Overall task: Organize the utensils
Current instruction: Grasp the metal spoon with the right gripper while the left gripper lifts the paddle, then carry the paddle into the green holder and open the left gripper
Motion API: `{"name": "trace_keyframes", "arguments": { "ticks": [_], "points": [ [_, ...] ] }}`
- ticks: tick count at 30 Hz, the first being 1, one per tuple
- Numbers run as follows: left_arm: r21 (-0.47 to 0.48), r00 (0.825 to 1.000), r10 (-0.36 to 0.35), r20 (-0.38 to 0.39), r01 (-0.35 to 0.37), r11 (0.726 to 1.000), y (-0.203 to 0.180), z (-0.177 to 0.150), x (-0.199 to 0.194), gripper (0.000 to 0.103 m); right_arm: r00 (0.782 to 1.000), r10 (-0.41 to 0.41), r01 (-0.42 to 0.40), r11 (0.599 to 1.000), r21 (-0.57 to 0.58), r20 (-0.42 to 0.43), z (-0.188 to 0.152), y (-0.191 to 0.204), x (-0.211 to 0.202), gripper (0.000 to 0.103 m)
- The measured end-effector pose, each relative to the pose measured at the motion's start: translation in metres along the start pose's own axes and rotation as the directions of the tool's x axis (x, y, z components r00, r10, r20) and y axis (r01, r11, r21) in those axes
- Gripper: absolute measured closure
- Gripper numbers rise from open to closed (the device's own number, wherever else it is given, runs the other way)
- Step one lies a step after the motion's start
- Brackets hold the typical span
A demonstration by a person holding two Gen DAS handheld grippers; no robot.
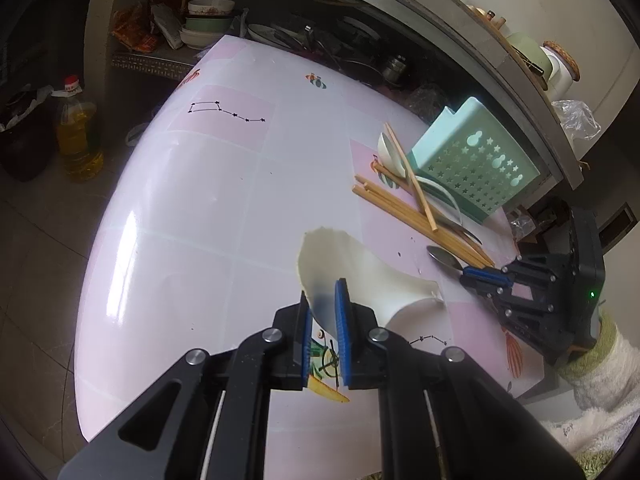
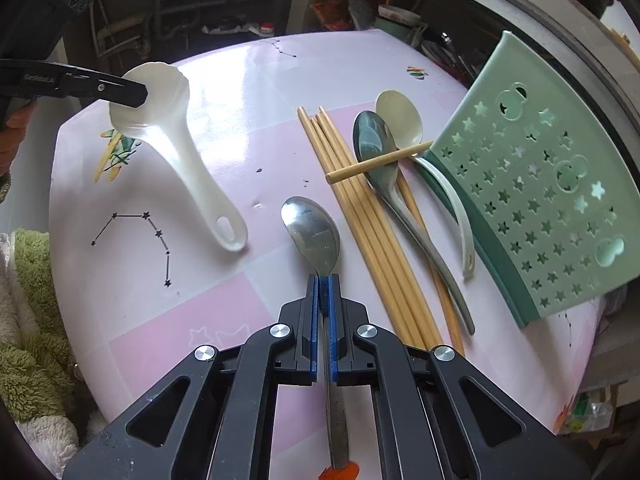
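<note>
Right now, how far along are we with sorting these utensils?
Nothing looks put away: the green basket lies on its side. In hand: the left claw grips the white rice paddle, and the right claw is shut on a metal spoon. Left: chopsticks and two more spoons.

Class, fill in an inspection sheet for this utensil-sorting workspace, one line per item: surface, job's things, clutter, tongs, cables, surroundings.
Surface: pink-and-white patterned table, glossy.
Job's things: white rice paddle; metal spoon; chopsticks bundled, one lying across; grey spoon; white spoon; green perforated holder lying on its side.
Clutter: nothing seen on the table.
Tongs: left tongs around the paddle's head; right tongs shut on the metal spoon's handle.
Cables: nothing seen.
Surroundings: oil bottle on floor; stacked bowls behind.
</note>
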State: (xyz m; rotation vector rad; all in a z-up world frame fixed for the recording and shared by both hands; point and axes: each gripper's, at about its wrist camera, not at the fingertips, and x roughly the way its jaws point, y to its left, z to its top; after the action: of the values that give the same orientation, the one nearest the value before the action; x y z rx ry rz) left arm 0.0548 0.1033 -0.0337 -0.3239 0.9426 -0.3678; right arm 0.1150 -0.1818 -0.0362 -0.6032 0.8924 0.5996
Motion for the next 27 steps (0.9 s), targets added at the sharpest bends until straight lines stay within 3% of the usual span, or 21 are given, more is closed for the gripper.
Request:
{"name": "trace_keyframes", "arguments": {
  "ticks": [14,27],
  "points": [
    [0.01,0.994,0.021,0.11,-0.023,1.0,-0.01,0.013,-0.043,0.1,0.991,-0.005,-0.02,0.983,0.185,0.135,-0.039,-0.004,-0.058,0.1],
    [0.068,0.969,0.072,0.236,-0.091,0.994,-0.041,0.042,-0.102,0.101,0.954,-0.063,-0.045,0.937,0.346,0.295,-0.068,-0.022,-0.101,0.103]
  ]
}}
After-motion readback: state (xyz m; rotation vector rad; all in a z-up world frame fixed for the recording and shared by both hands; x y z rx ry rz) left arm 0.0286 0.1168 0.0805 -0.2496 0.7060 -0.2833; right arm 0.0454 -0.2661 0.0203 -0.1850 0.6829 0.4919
